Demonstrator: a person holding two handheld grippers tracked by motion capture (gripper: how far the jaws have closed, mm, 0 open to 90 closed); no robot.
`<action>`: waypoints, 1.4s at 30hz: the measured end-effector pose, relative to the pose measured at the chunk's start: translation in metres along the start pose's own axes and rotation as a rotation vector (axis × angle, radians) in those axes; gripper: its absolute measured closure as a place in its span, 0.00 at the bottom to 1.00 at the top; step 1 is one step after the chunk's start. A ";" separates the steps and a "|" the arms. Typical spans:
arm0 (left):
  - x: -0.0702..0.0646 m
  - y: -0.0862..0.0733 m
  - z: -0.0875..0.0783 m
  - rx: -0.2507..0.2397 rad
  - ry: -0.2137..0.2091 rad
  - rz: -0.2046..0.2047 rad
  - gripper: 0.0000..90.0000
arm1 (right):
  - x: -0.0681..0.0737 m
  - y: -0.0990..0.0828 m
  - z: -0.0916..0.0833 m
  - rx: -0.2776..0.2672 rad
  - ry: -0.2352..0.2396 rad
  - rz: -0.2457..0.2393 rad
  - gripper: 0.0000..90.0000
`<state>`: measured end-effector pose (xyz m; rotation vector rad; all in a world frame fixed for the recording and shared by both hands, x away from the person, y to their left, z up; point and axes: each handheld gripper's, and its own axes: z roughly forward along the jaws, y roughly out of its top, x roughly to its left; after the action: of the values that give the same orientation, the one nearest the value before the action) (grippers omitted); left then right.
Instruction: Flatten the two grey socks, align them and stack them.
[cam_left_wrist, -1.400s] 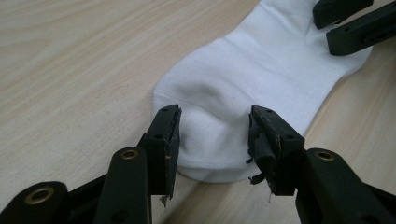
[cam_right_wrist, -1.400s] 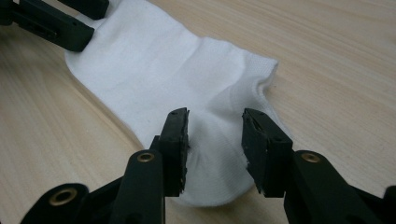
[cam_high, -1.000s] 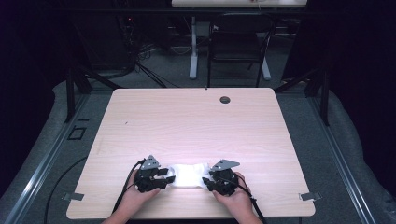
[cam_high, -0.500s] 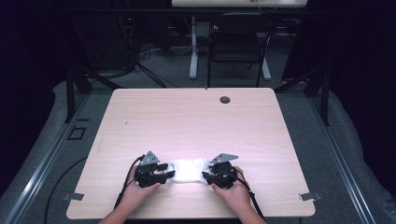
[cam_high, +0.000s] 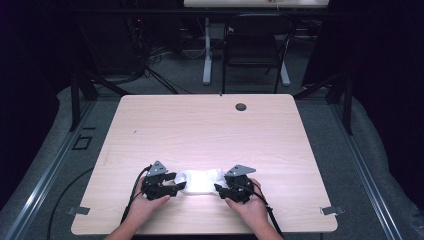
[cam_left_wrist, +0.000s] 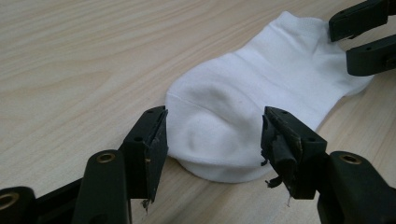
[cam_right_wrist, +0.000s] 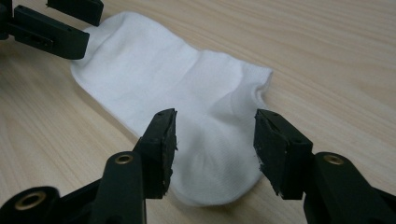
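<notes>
On the near edge of the wooden table (cam_high: 210, 130), in the high view, a white ankle sock (cam_high: 201, 181) is lying flat between the two hand-held tools, the left gripper (cam_high: 176, 186) at one end and the right gripper (cam_high: 220, 189) at the other. Both sets of jaws have just been opening, and the sock is resting on the wood rather than hanging from either tool, so I judge that the laying-out is finished and the release is under way; drawing the hands back seems to be what is left.

In the left gripper view, the left gripper (cam_left_wrist: 212, 140) is standing wide open, its pads flanking one rounded end of the sock (cam_left_wrist: 261, 98) without pressing on it.

In the right gripper view, the right gripper (cam_right_wrist: 215, 140) is likewise gaping around the other end of the sock (cam_right_wrist: 187, 93), clear of the cloth.

No brand, label or writing is showing on the sock, the tools or the table.
</notes>
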<state>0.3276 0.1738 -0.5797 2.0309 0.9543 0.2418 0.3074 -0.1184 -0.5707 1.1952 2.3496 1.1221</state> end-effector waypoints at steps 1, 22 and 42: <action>0.000 0.000 0.000 0.000 0.000 0.000 0.45 | 0.000 0.000 0.000 0.000 0.000 0.000 0.53; 0.003 0.011 -0.037 -0.081 0.052 0.005 0.43 | 0.000 0.006 -0.035 -0.067 -0.043 -0.033 0.43; -0.006 -0.007 -0.065 -0.059 0.040 0.006 0.43 | -0.002 -0.017 -0.067 -0.099 -0.034 0.016 0.43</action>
<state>0.2882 0.2128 -0.5443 1.9821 0.9553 0.3113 0.2627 -0.1600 -0.5394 1.1903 2.2356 1.1989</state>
